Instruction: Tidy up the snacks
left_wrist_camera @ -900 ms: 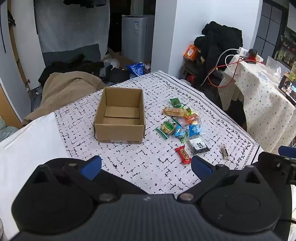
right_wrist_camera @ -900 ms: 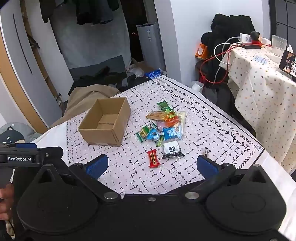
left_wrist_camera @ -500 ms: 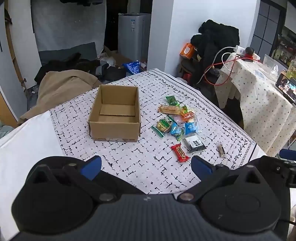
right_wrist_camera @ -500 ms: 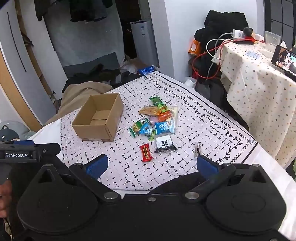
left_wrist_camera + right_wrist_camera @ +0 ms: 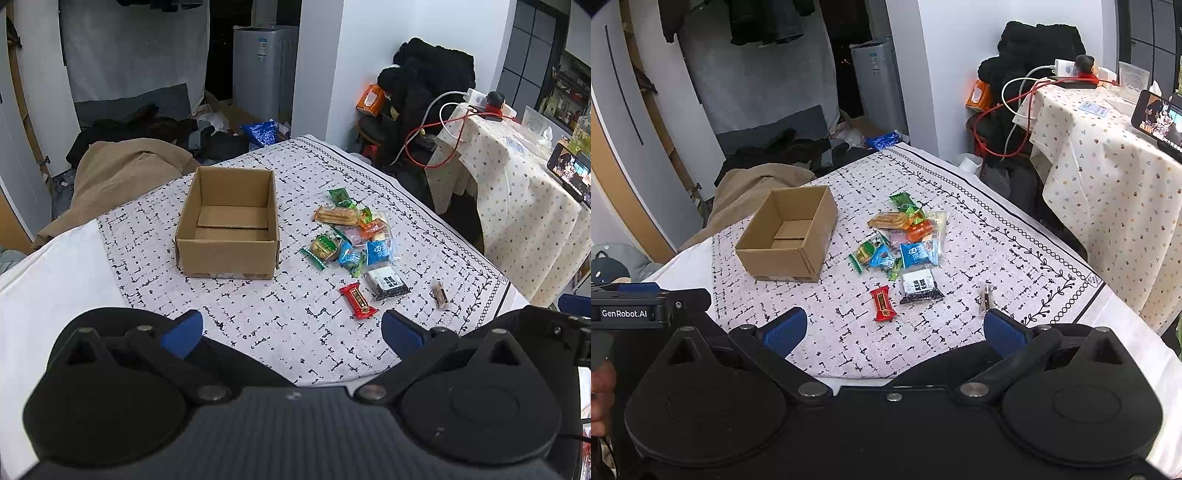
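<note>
- One cardboard box (image 5: 227,232) sits open-topped on the left part of the cloth, with only its own folded bottom flaps showing inside.
- To its right lies one loose heap of wrapped snacks (image 5: 351,232); I count about ten there, though they overlap and I cannot be exact.
- In that heap I can pick out one tan biscuit pack (image 5: 337,215), one orange pack (image 5: 373,229), two blue packs (image 5: 918,253) and several green ones.
- Nearer me lie one red bar (image 5: 358,300) and one black-and-white packet (image 5: 386,282), apart from each other and just below the heap.
- Furthest right is one small brown stick (image 5: 440,294), alone, well apart from the rest.
- My left gripper (image 5: 291,332) has its two blue fingers spread wide with nothing between them, hovering over the near cloth.
- My right gripper (image 5: 894,330) is the same: fingers wide apart, holding nothing.
- The surface is a white patterned cloth (image 5: 258,314) with black dashes and a leafy border, laid over something white.
- Beyond the far edge the room is cluttered: a tan blanket (image 5: 122,173) on the left, dark clothes on the floor, a white appliance (image 5: 264,70) further back.
- On the right stands a side table under a dotted cloth (image 5: 1108,177), with red and white cables and a lit phone (image 5: 1158,123).
- Nothing lies between my fingers and the snacks.
</note>
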A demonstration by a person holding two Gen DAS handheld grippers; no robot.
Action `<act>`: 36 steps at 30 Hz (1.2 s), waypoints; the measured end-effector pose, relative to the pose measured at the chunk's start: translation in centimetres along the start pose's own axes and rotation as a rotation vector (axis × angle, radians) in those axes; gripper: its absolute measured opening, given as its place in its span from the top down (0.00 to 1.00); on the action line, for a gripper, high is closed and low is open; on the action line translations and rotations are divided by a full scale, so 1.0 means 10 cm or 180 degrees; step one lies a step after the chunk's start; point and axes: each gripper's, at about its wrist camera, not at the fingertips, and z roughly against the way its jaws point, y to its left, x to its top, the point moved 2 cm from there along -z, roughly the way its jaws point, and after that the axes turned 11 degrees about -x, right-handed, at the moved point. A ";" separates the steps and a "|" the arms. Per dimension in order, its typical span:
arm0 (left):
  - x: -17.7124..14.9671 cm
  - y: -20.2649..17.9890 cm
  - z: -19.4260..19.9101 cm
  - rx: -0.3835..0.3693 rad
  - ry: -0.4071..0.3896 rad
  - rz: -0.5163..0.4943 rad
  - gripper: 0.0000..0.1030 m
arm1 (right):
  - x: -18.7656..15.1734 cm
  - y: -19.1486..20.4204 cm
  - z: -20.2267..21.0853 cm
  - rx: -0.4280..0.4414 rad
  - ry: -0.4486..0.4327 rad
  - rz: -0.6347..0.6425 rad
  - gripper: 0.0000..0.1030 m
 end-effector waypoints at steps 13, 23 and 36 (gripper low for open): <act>0.00 -0.02 0.02 -0.0001 0.0008 -0.0009 0.00 | 0.01 0.00 0.01 0.0002 -0.0001 0.0002 0.00; -0.01 -0.04 0.03 -0.0019 0.0026 -0.0047 0.00 | 0.01 -0.01 0.01 0.0001 0.0000 -0.0003 0.00; -0.01 -0.07 0.02 -0.0052 0.0021 -0.0075 0.00 | 0.05 0.01 0.03 0.0001 -0.0006 0.0041 0.00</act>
